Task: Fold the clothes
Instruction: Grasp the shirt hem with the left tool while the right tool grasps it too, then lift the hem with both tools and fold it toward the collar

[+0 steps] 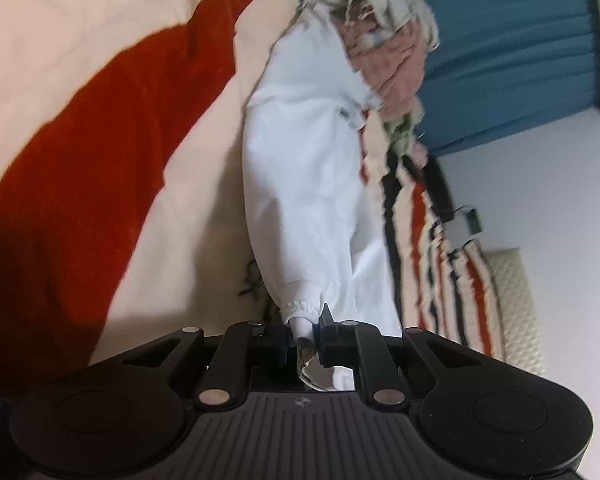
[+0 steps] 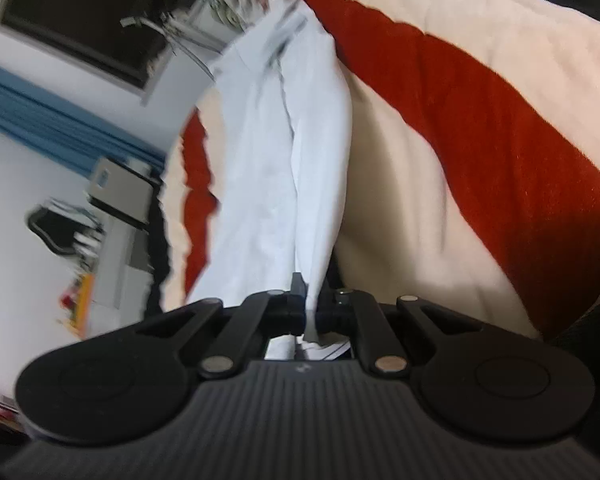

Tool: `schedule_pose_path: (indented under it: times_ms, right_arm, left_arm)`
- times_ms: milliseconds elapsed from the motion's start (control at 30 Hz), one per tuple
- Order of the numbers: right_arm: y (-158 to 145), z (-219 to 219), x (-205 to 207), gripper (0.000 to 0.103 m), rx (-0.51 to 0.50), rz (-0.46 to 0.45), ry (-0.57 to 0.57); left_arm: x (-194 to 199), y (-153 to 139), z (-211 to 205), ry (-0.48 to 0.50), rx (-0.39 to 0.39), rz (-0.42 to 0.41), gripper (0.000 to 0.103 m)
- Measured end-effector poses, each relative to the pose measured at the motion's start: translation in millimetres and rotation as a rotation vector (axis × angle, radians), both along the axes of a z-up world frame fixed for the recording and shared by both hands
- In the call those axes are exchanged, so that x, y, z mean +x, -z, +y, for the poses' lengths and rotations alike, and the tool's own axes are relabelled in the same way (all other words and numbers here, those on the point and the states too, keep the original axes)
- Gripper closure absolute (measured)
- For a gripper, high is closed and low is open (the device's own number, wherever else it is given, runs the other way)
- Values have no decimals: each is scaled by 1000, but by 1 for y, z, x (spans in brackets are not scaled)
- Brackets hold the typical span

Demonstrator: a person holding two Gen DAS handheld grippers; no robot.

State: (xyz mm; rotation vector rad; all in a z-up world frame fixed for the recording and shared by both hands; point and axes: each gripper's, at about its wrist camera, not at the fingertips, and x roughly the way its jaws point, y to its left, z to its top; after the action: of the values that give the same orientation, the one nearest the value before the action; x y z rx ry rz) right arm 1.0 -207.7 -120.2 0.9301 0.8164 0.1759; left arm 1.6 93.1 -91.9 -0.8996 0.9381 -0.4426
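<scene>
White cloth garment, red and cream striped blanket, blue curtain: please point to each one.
White cloth garment (image 1: 300, 184), left wrist view, middle of sleeve.
Red and cream striped blanket (image 2: 480, 128), right wrist view, red stripe.
Blue curtain (image 1: 508, 48), left wrist view, centre folds.

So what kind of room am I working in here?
Probably a bedroom at home: the white garment hangs over a cream and red striped blanket, with blue curtains behind and a dark window in a white wall.
</scene>
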Motion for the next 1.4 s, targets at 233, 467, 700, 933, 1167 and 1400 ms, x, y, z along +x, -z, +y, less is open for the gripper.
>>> schedule_pose_path:
  times_ms: [233, 467, 700, 933, 1167, 1400]
  right_arm:
    - [-26, -13, -8, 97, 83, -86, 30]
    - [-70, -26, -16, 98, 99, -189, 29]
    - [-93, -32, -53, 98, 77, -252, -34]
    - [-96, -29, -109, 98, 23, -259, -93]
    - [-76, -30, -111, 98, 48, -199, -59]
    - [-86, -38, -55, 97, 118, -188, -14]
  left_arm:
    - [-9, -28, 12, -32, -75, -80, 91]
    - [-21, -74, 8, -10, -72, -155, 91]
    - [-67, -110, 3, 5, -62, -203, 92]
    - [-141, -101, 10, -55, -102, -194, 92]
    - [-139, -81, 15, -61, -90, -123, 92]
    - [-74, -110, 4, -89, -67, -178, 92]
